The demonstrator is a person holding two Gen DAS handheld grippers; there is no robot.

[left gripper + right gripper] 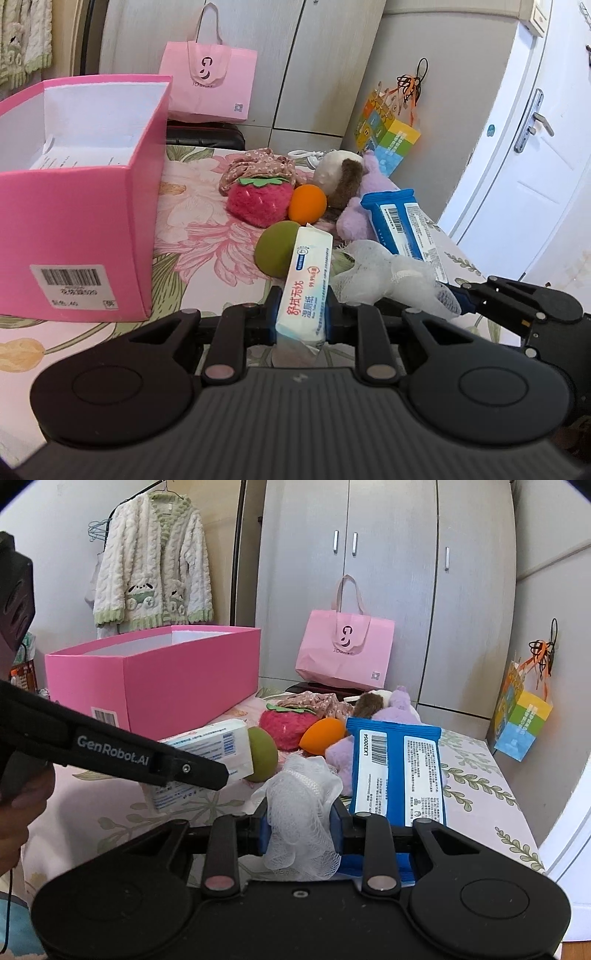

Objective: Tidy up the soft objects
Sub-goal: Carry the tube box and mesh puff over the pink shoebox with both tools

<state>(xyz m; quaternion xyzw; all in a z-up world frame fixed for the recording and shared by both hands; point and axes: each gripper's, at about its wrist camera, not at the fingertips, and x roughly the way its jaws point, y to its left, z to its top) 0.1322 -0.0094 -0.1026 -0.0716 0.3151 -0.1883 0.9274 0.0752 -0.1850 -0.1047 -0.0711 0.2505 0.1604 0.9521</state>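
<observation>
My left gripper (302, 314) is shut on a white wet-wipes pack (306, 284), held just above the floral bedspread; the pack also shows in the right wrist view (210, 749). My right gripper (300, 830) is shut on a white mesh bath puff (301, 812), which also shows in the left wrist view (388, 277). Beyond them lie a green sponge (273, 251), an orange sponge (307, 204), a pink strawberry plush (258, 201), a purple plush (360, 218), a brown-and-white plush (341, 173), a floral cloth (258, 166) and a blue wipes pack (397, 771). An open pink box (74, 232) stands at the left.
A pink tote bag (345, 650) leans on the wardrobe behind the bed. A colourful paper bag (521, 716) hangs at the right. A white door (532, 155) is on the right. A knitted cardigan (151, 561) hangs at the back left. The bedspread (476, 801) drops off at the right.
</observation>
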